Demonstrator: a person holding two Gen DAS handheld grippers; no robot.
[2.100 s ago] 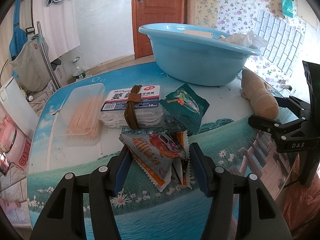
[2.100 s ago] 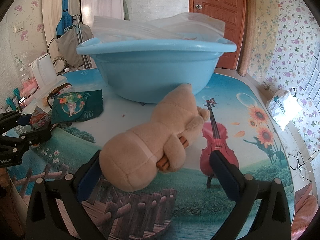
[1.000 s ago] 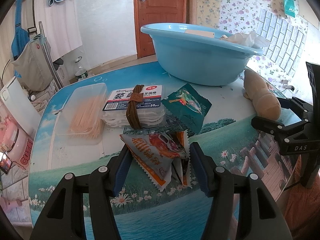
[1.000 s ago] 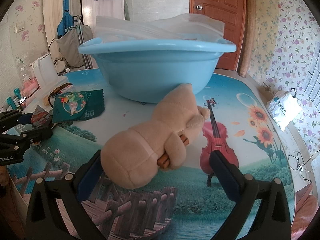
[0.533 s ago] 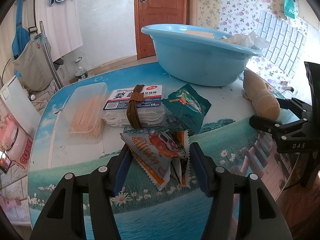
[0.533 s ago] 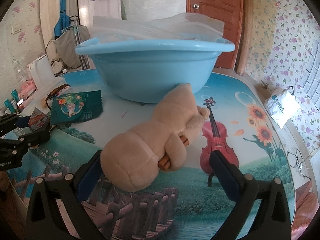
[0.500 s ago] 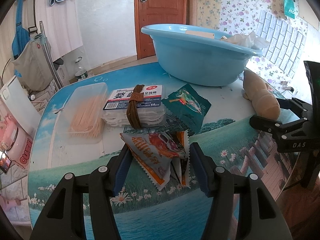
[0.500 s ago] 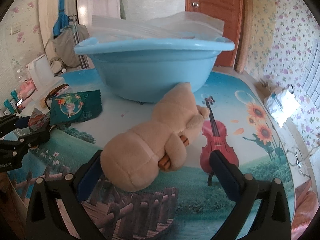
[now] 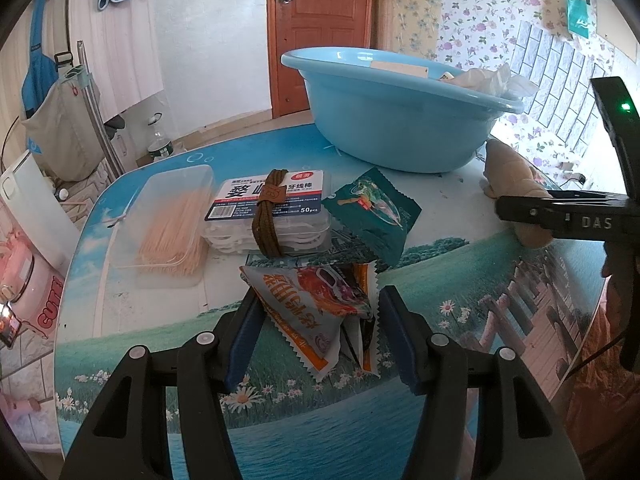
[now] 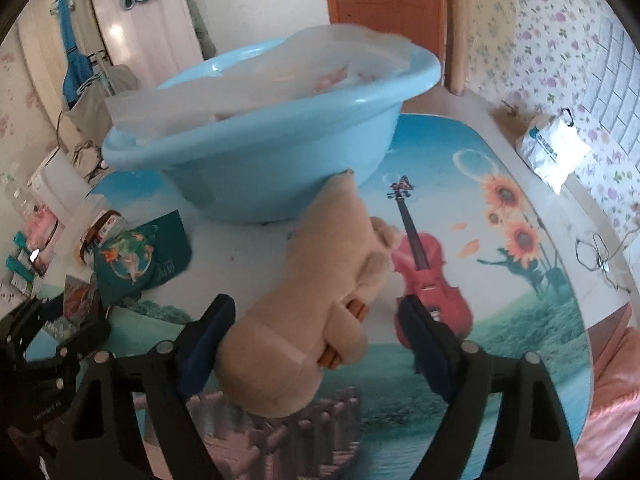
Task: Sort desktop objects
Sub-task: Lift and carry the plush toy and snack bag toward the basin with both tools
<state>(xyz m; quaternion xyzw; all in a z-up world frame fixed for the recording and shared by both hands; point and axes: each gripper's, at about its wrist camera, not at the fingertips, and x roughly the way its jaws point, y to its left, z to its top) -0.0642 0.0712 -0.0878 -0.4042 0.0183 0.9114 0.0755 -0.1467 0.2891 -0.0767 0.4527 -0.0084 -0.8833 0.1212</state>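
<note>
Left gripper (image 9: 320, 334): black plastic frame, blue finger pads, silver round screws on the arms. Right gripper (image 10: 316, 338): same black frame, blue pads, silver screws; white "DAS" lettering on its side, green indicator light above.
</note>
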